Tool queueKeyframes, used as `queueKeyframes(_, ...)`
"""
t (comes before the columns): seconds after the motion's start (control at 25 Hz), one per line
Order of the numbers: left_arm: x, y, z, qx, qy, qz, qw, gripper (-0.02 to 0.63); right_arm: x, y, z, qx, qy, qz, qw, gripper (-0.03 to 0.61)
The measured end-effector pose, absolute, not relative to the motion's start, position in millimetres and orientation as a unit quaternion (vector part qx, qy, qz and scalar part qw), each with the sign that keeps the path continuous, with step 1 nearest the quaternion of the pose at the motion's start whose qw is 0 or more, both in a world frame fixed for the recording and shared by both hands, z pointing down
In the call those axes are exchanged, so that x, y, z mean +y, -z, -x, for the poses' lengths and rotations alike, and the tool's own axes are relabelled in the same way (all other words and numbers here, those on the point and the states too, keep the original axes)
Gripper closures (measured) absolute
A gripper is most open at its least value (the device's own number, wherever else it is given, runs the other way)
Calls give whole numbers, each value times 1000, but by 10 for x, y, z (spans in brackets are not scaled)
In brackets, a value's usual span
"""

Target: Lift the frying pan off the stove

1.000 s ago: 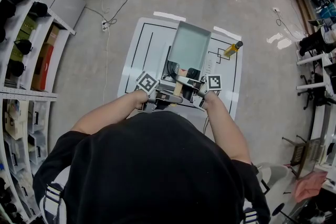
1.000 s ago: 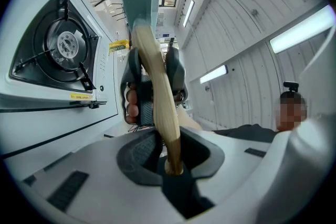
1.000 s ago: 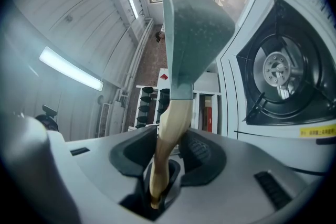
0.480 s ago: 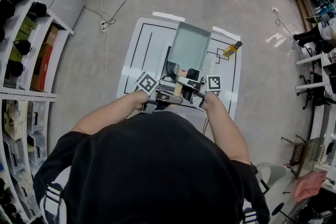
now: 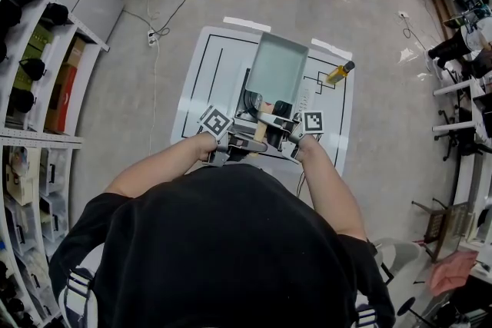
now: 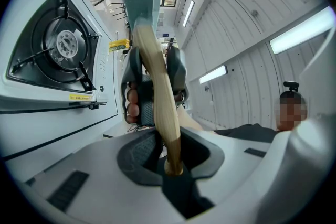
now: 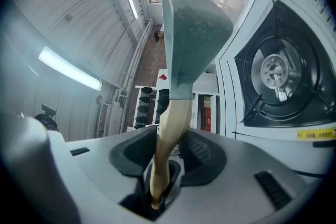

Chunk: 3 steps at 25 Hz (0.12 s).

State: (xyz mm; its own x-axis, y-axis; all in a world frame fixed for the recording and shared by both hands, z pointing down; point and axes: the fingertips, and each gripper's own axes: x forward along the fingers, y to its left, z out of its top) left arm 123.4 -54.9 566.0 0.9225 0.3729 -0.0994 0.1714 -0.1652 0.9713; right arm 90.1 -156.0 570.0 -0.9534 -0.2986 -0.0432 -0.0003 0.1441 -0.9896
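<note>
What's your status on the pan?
Left gripper, right gripper: jaws shut on handle. Pan up, off the burner. Nothing seen in the way.

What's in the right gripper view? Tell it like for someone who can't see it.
The right hand-held gripper is clamped on the wooden handle of a grey-green frying pan, which points away from the camera. To its right is a white gas stove with a bare black burner. A strip light glows at the left.
</note>
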Motion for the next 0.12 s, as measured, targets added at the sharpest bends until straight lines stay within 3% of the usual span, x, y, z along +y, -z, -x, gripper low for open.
queueKeyframes(0.12, -564, -5659, -1234, 181, -83, -760, 619, 529, -1576, -5695, -896, 750, 644, 98, 114, 445)
